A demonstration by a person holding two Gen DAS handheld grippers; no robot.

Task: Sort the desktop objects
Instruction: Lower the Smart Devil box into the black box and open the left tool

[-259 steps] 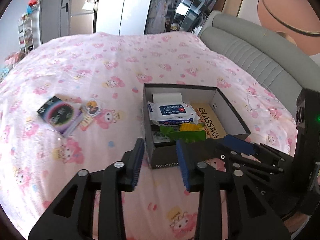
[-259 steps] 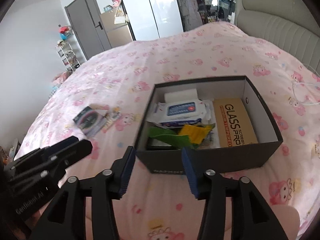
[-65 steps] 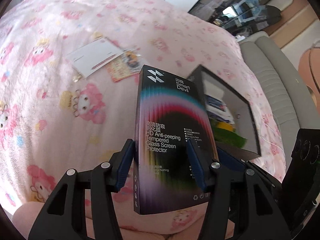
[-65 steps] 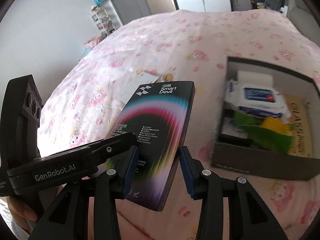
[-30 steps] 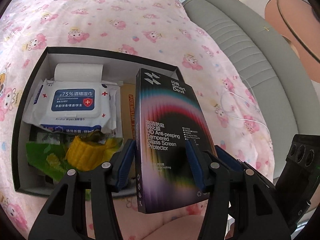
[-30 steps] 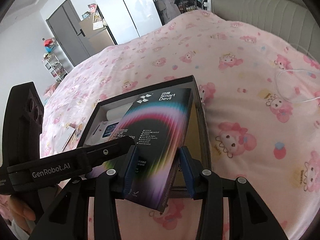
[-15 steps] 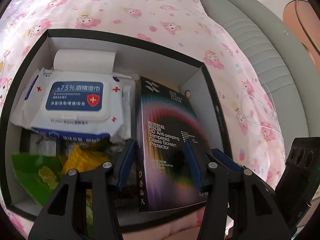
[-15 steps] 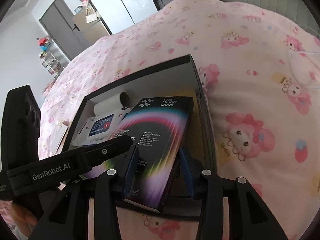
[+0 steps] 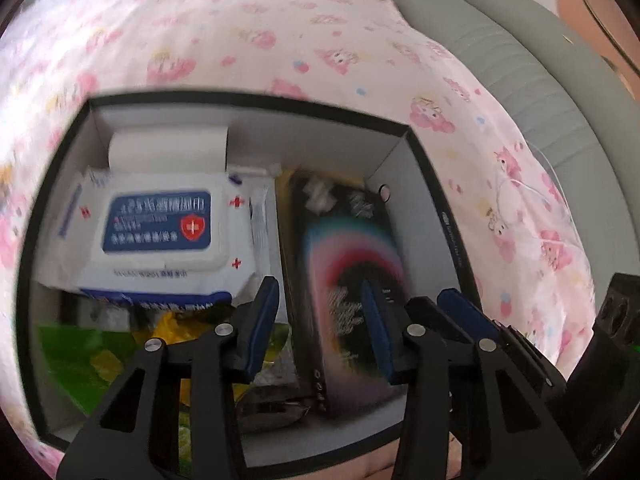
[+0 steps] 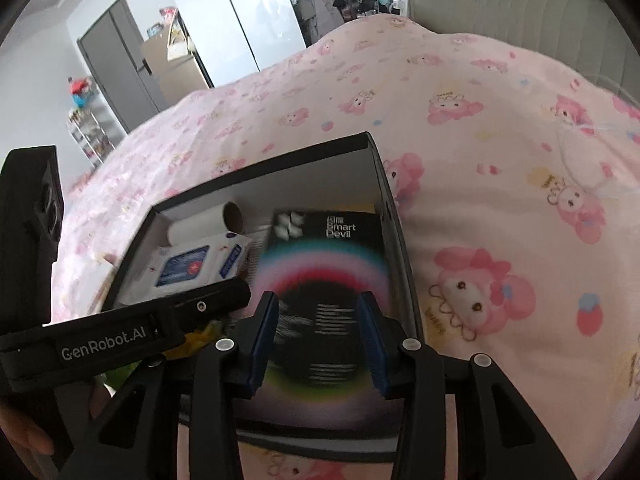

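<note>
Now both my tools hang spread over the box point(image 9: 404, 140): left tool point(image 9: 320, 328) and right tool point(image 10: 318, 340) released, blue pads apart. Below, the flat glossy carton point(image 10: 328, 280) lies at the box's right side, beside the soft wipes pack point(image 9: 160, 232) and paper roll point(image 9: 168, 148); bed point(image 10: 480, 120) beyond.

Bedroom: pink bedspread point(image 10: 460, 92) (padded headboard point(image 10: 520, 4)).

"Smart Devil" was printed in pale letters at the top of the black screen protector box point(image 10: 326, 280) lying in the storage box. "GenRobot.AI" ran in white along the left gripper point(image 10: 132, 334). The wipes pack point(image 9: 156, 232) label was too blurred to read.
</note>
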